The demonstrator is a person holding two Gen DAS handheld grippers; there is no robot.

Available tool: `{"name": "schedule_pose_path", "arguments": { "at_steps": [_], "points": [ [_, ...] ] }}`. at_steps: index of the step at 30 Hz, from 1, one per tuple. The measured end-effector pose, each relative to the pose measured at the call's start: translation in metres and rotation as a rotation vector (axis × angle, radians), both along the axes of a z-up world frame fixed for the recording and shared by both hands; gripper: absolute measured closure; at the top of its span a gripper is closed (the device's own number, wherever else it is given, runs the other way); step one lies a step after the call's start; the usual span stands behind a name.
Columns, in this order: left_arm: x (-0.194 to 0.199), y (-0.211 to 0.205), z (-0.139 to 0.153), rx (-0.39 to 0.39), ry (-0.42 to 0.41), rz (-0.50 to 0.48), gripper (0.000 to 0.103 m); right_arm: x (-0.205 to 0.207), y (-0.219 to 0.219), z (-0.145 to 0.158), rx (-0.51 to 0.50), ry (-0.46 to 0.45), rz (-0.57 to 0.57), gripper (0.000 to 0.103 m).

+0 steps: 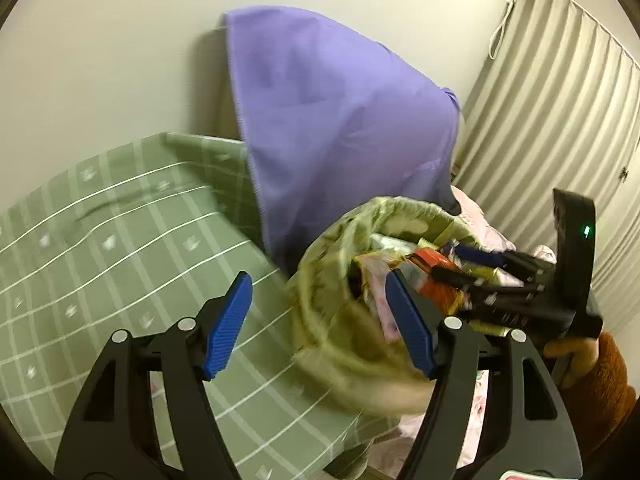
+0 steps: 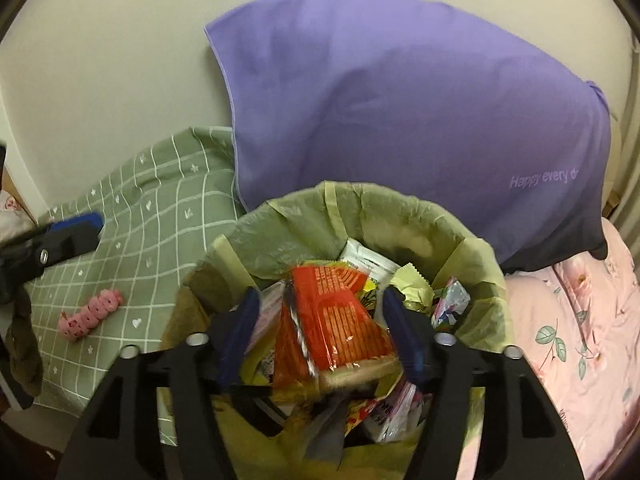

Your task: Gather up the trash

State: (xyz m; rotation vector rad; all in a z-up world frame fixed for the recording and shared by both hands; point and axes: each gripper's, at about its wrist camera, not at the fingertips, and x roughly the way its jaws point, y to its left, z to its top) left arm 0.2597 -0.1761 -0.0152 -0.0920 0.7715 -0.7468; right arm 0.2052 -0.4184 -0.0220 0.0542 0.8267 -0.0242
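Note:
A bin lined with a green bag (image 2: 476, 268) stands on the bed, full of wrappers. It also shows in the left wrist view (image 1: 320, 264). My right gripper (image 2: 324, 328) is open over the bin mouth, with an orange-red wrapper (image 2: 340, 320) lying between its fingers on top of the pile. I cannot tell whether the wrapper touches the pads. My left gripper (image 1: 320, 324) is open and empty, its right finger (image 1: 408, 320) at the bin's near rim. The right gripper (image 1: 500, 280) reaches into the bin in the left wrist view. The left gripper's finger (image 2: 76, 228) shows at the left edge.
A green checked sheet (image 1: 120, 240) covers the bed. A purple pillow (image 2: 400, 100) leans on the wall behind the bin. A pink quilt (image 2: 580, 340) lies at the right. A small pink object (image 2: 90, 316) lies on the sheet. Curtains (image 1: 560, 120) hang at the right.

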Motion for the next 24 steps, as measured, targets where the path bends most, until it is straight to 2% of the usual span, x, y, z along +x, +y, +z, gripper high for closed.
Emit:
{"name": "schedule_pose_path", "arguments": {
  "at_steps": [4, 6, 7, 9, 11, 18, 24],
  "points": [
    [-0.026, 0.037, -0.001, 0.017, 0.001, 0.061, 0.037, -0.019, 0.009, 0.014, -0.044, -0.049, -0.068, 0.041],
    [-0.044, 0.055, -0.001, 0.032, -0.013, 0.098, 0.035, -0.035, 0.015, 0.024, -0.025, -0.095, -0.071, 0.041],
    [-0.055, 0.066, -0.001, 0.042, -0.024, 0.122, 0.032, -0.043, 0.02, 0.028, -0.006, -0.118, -0.053, 0.041],
    [-0.077, 0.085, 0.001, 0.057, -0.045, 0.17, 0.015, -0.057, 0.03, 0.033, 0.012, -0.135, -0.022, 0.041],
    [-0.104, 0.106, 0.003, 0.083, -0.076, 0.241, 0.01, -0.072, 0.046, 0.036, 0.027, -0.135, 0.011, 0.041],
    [-0.186, 0.157, 0.01, 0.15, -0.156, 0.435, 0.01, -0.136, 0.119, 0.04, 0.03, -0.171, 0.166, 0.041],
    [-0.229, 0.176, 0.001, 0.242, -0.123, 0.567, 0.01, -0.175, 0.156, 0.028, 0.086, -0.156, 0.231, 0.041]
  ]
}}
